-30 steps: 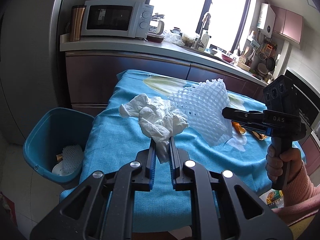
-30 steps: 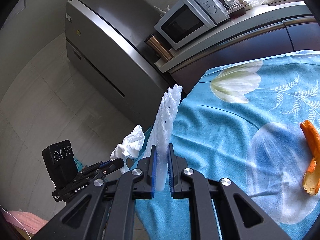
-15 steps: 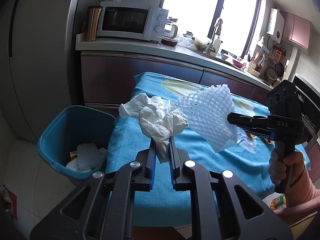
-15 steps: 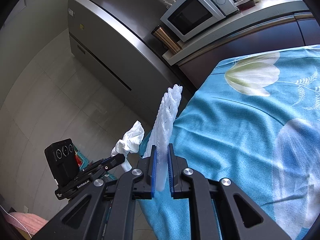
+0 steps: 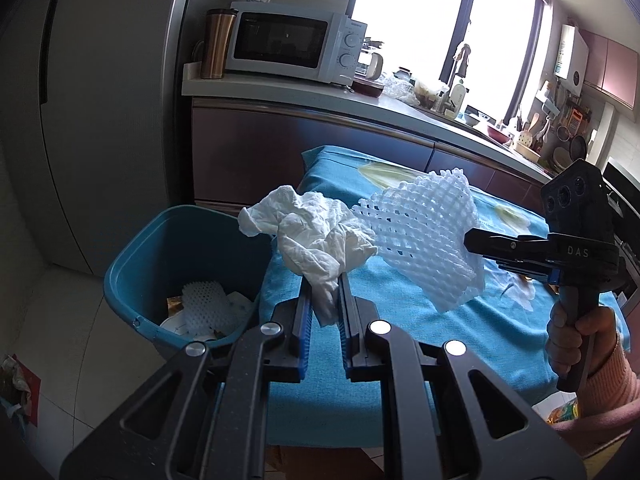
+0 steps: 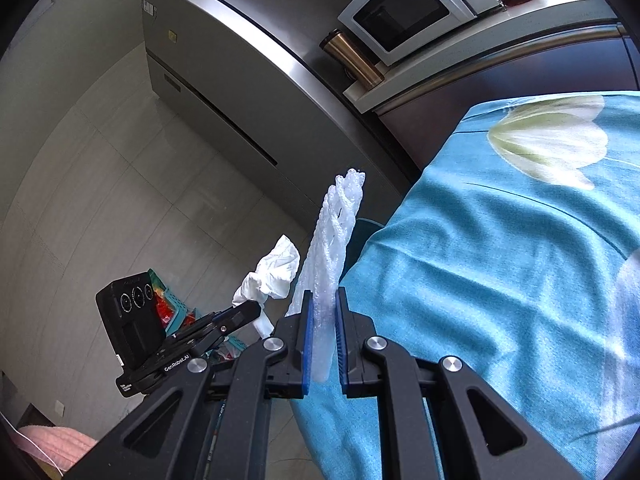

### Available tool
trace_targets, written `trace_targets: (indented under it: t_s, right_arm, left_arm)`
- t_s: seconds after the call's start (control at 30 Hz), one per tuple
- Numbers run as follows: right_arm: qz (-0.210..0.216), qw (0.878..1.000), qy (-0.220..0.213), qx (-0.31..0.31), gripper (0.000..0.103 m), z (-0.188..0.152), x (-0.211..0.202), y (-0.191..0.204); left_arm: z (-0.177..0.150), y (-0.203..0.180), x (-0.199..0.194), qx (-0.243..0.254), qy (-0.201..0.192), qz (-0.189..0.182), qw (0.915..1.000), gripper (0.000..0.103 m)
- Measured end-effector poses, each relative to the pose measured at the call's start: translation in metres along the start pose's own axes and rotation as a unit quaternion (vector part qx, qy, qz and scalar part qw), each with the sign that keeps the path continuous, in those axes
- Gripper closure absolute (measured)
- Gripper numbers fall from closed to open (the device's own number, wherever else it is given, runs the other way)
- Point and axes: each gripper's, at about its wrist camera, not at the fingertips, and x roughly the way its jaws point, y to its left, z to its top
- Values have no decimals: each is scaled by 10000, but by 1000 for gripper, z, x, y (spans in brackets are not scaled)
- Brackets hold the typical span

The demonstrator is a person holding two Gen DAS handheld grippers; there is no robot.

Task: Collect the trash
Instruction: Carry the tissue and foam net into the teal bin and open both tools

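Left tool [image 5: 323, 294] is pinching a crumpled tissue [image 5: 316, 236] — blue bin [image 5: 160, 248] just left of it; right tool [image 6: 322, 312] is clamping foam netting [image 6: 332, 252].

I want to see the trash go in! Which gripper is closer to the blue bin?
Left. The left gripper, holding the tissue, is beside the blue bin; the right gripper holds foam net over the table.

A table covered by a turquoise cloth [image 5: 472, 336] printed with pale tulips stands before the kitchen cabinets. Its visible surface carries little; an orange scrap [image 5: 524, 278], possibly peel, lies near its right side, mostly hidden. On the tiled floor [image 5: 76, 332] beside the table sits a blue bin [image 5: 168, 248].
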Motion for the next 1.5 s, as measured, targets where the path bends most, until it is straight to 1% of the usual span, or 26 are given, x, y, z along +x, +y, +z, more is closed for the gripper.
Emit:
trace_targets:
  t_s: [0.37, 0.6, 0.97, 1.5]
  right_arm:
    - [137, 9996, 239, 17, 94, 0, 28, 5]
    - [191, 9992, 344, -12, 94, 3, 39, 8]
    - [179, 9986, 502, 1, 94, 8, 56, 12]
    - [147, 9978, 636, 106, 94, 11, 70, 15]
  left_arm:
    - [-1, 19, -1, -97, 3, 215, 9997, 91]
    - [-2, 30, -2, -164, 13, 328, 9993, 91]
    - [-3, 47, -4, -319, 28, 545, 9980, 91]
    - [-4, 61, 8, -406, 150, 812, 9958, 91]
